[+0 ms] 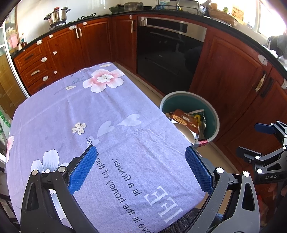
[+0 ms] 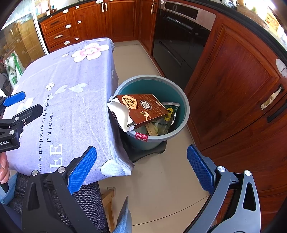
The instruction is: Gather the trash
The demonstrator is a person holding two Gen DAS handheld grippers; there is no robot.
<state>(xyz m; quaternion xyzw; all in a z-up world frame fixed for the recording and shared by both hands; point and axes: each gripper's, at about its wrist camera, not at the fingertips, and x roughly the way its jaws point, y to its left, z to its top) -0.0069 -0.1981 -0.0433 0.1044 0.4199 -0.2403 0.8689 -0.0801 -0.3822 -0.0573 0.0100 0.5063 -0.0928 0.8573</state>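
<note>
A grey bin with a teal inside (image 2: 183, 100) stands on the floor by the table's right edge; it also shows in the left wrist view (image 1: 213, 114). A brown carton (image 2: 143, 107) lies tilted on top of green wrappers (image 2: 161, 125) in it, and shows in the left wrist view (image 1: 184, 119). My left gripper (image 1: 141, 168) is open and empty above the near part of the purple flowered tablecloth (image 1: 86, 111). My right gripper (image 2: 141, 166) is open and empty above the floor, near the table corner and short of the bin.
Red-brown cabinets (image 2: 233, 75) and a black oven (image 1: 168, 53) run along the back and right. A beige tiled floor (image 2: 161, 179) lies between table and cabinets. A wooden stool (image 2: 109, 197) stands under the near table edge. Pots (image 1: 57, 16) sit on the counter.
</note>
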